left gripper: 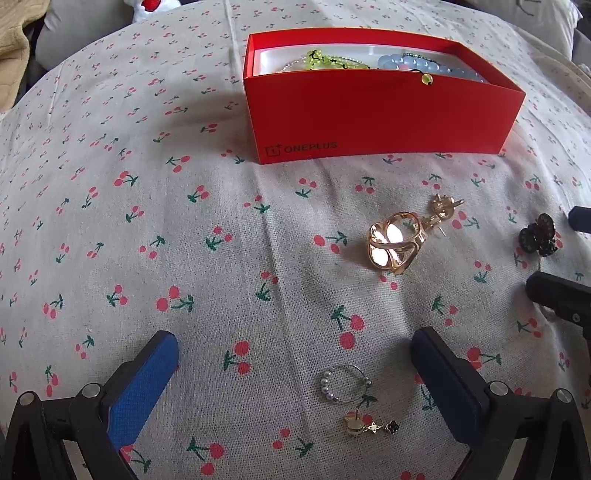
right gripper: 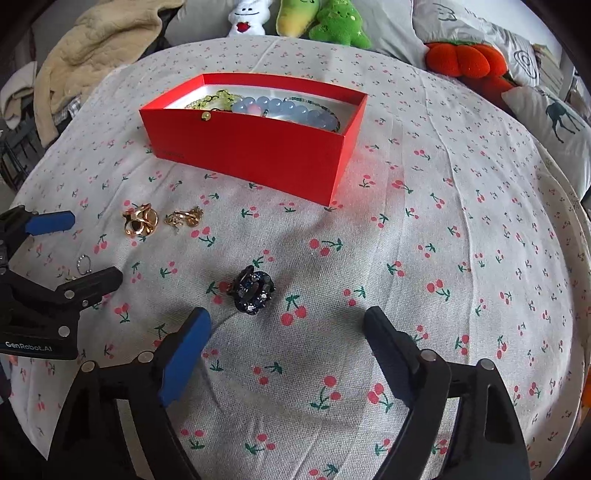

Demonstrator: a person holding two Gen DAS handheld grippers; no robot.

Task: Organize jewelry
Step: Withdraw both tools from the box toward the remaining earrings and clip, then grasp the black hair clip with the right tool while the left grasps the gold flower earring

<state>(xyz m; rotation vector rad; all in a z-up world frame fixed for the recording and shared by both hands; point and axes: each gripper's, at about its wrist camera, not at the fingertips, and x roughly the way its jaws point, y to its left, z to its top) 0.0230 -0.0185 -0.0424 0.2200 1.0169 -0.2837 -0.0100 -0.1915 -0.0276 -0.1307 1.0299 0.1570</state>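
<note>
1. Left gripper (left gripper: 295, 343): fingers spread, empty, over the pearl ring (left gripper: 345, 383).
2. Right gripper (right gripper: 288, 325): fingers spread, empty, near the dark earring (right gripper: 252, 287).
3. Gold earrings (left gripper: 395, 243) lie on the cloth (left gripper: 184, 221) before the red box (left gripper: 369, 107).

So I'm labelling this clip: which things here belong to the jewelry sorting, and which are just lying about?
Part of the job:
red box holding bead bracelets
gold ring
gold earring
dark flower piece
pearl hoop
small drop earring

Just lying about:
plush toys
orange pumpkin cushion
beige blanket
deer pillow
</note>
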